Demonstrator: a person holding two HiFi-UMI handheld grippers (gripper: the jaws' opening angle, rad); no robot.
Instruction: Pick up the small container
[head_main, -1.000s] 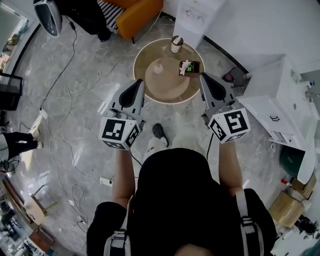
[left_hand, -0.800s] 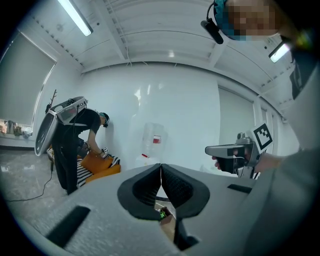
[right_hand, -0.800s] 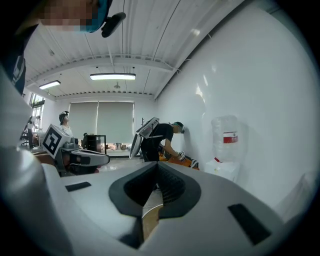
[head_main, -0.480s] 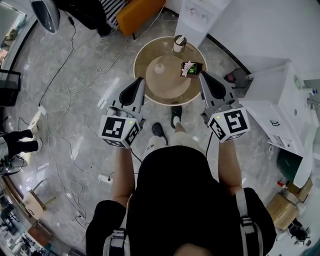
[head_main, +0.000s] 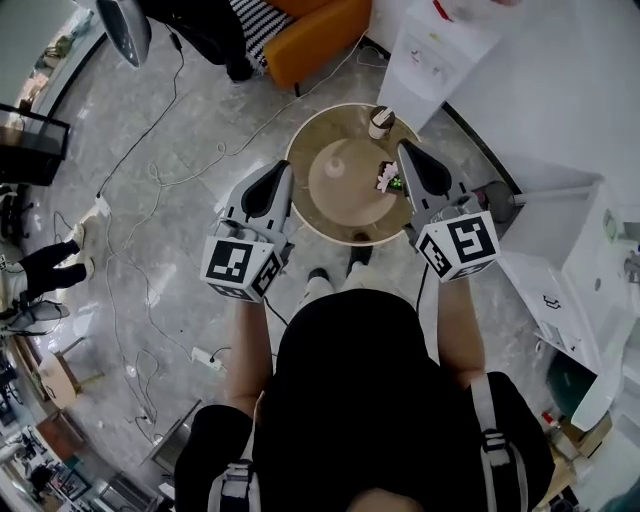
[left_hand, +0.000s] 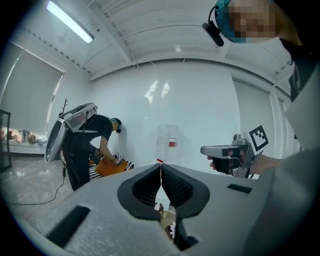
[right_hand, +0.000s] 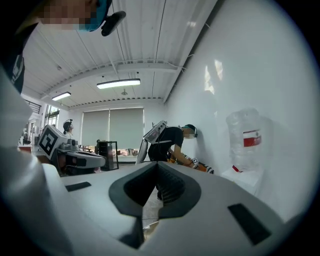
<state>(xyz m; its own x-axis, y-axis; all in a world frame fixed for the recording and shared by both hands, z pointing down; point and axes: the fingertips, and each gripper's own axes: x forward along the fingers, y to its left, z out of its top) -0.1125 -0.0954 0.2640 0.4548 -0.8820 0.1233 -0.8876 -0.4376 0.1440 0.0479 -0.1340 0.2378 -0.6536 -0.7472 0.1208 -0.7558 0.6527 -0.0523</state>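
A round wooden table (head_main: 300, 160) stands just ahead of me. On its right side lies a small dark container (head_main: 389, 180) holding white and green bits. A lidded cup (head_main: 380, 122) stands at the table's far edge. My left gripper (head_main: 279, 170) is shut and empty, its tip over the table's near left rim; its jaws (left_hand: 161, 165) meet with nothing between them. My right gripper (head_main: 406, 150) is also shut and empty (right_hand: 156, 164). Its tip is just right of the small container and hides part of it.
A white water dispenser (head_main: 437, 48) stands behind the table, with an orange chair (head_main: 320, 28) to its left. Cables (head_main: 150, 180) trail over the marble floor on the left. A person in black (left_hand: 87, 140) bends over by the far wall.
I have stepped toward the table. It now lies under both gripper tips, and the right tip has drawn level with the small container. Both grippers stay shut.
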